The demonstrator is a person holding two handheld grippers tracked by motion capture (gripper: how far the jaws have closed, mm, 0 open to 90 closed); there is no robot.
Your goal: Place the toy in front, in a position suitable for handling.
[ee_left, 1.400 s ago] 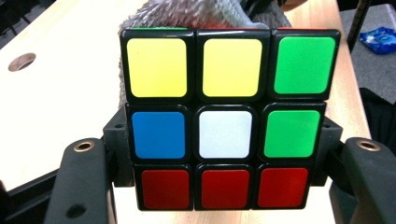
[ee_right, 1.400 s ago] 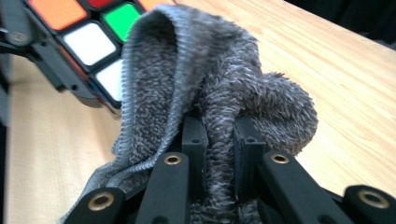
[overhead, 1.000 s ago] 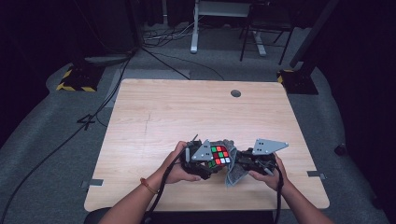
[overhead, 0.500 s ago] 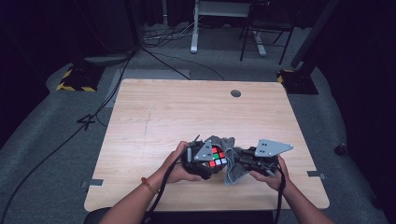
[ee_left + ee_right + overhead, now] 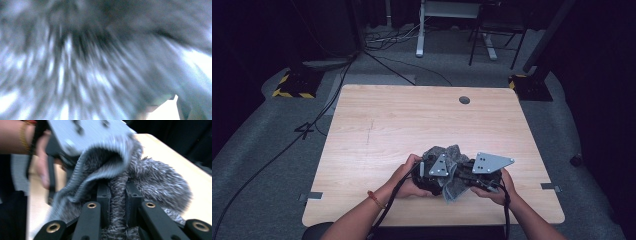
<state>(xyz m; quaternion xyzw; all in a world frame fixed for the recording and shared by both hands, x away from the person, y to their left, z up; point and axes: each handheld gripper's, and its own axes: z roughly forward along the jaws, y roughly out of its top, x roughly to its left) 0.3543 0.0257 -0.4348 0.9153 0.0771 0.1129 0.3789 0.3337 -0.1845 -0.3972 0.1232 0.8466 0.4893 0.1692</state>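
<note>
A grey fuzzy knit cloth (image 5: 446,152) is bunched between both hands near the table's front edge. My right gripper (image 5: 460,176) is shut on a fold of this cloth (image 5: 155,182); in the right gripper view the jaws (image 5: 117,190) pinch a strip of it. The ribbed inside of the cloth drapes over the left gripper (image 5: 435,172), whose grey plate (image 5: 82,132) sticks out above the fabric. In the left gripper view blurred grey fabric (image 5: 95,62) lies right against the lens, so the left jaws and anything between them are hidden.
The wooden table (image 5: 412,120) has a round cable hole (image 5: 464,100) at the back right. Cables trail from both grippers off the front edge. Beyond the table stand desk legs (image 5: 419,30) and floor cables.
A colourful puzzle cube showed between the grippers earlier; now the grey cloth covers it. My right gripper has risen slightly and drawn the cloth over toward the left gripper.
</note>
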